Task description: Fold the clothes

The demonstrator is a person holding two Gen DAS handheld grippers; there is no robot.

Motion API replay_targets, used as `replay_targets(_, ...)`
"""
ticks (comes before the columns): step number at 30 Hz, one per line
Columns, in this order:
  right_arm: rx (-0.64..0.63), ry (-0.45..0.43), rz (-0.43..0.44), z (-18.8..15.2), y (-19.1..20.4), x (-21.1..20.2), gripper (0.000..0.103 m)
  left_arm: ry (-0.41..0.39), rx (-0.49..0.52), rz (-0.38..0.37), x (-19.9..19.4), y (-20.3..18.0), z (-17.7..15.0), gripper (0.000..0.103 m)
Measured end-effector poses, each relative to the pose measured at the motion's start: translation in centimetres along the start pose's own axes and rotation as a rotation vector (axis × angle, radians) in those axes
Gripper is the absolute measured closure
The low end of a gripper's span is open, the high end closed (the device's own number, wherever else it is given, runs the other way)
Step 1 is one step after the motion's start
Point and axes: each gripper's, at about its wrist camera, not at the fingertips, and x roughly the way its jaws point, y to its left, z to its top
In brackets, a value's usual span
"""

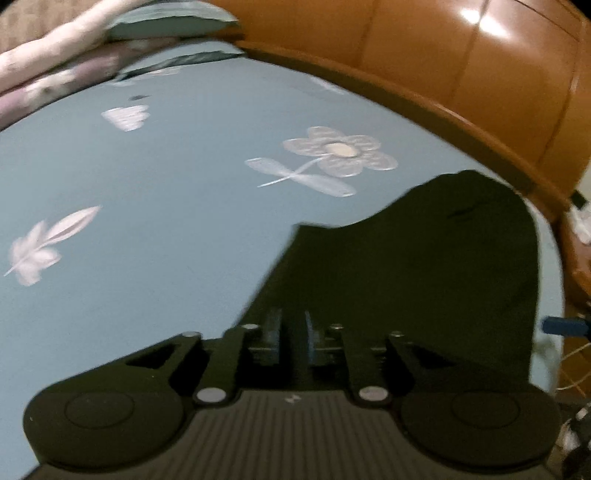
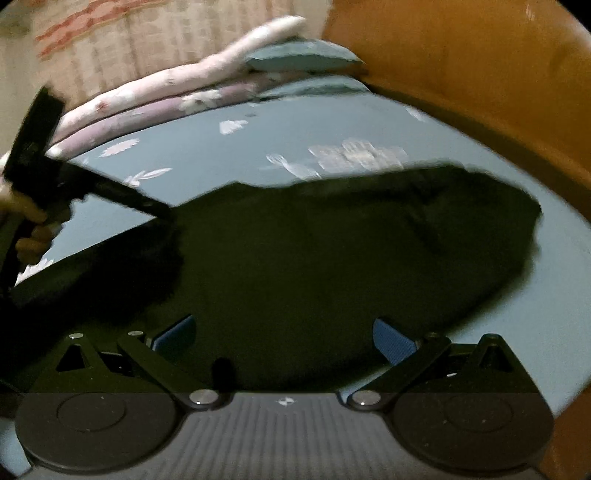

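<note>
My left gripper (image 1: 293, 332) has its fingers pressed together, pinching the black cloth (image 1: 424, 266). My right gripper (image 2: 286, 336) is spread wide. The cloth lies just ahead of both, on the blue flower sheet (image 1: 147, 184).

Both fisheye views are dim and curve straight edges strongly toward black frame corners. A bright glare patch sits on the glossy brown headboard (image 1: 480, 22), indicating light from above. Motion blur smears the bedsheet (image 2: 258, 140) flower prints, and the black garment (image 2: 314, 258) shows almost no surface detail.
</note>
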Motion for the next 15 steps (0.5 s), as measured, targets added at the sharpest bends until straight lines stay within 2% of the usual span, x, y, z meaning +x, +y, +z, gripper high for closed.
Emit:
replay_targets(4,-0.125,0.017,0.039,0.9,0.9,2.8,0.0,-0.005,0.002,-0.014,2.4,-1.1,1.3,0.082)
replay_targets(8,-0.119,0.113,0.017,-0.1,0.1,5.5,0.0,-0.009,0.004,-0.028,4.8,-2.2,2.6,0.082)
replay_targets(10,-0.149,0.094,0.011,-0.6,0.3,5.2,0.0,-0.012,0.005,-0.034,6.0,-2.7,3.2,0.082)
replay_targets(15,-0.123,0.078,-0.004,-0.7,0.5,5.0,0.0,-0.008,0.016,-0.001,6.1,-3.6,3.8,0.082)
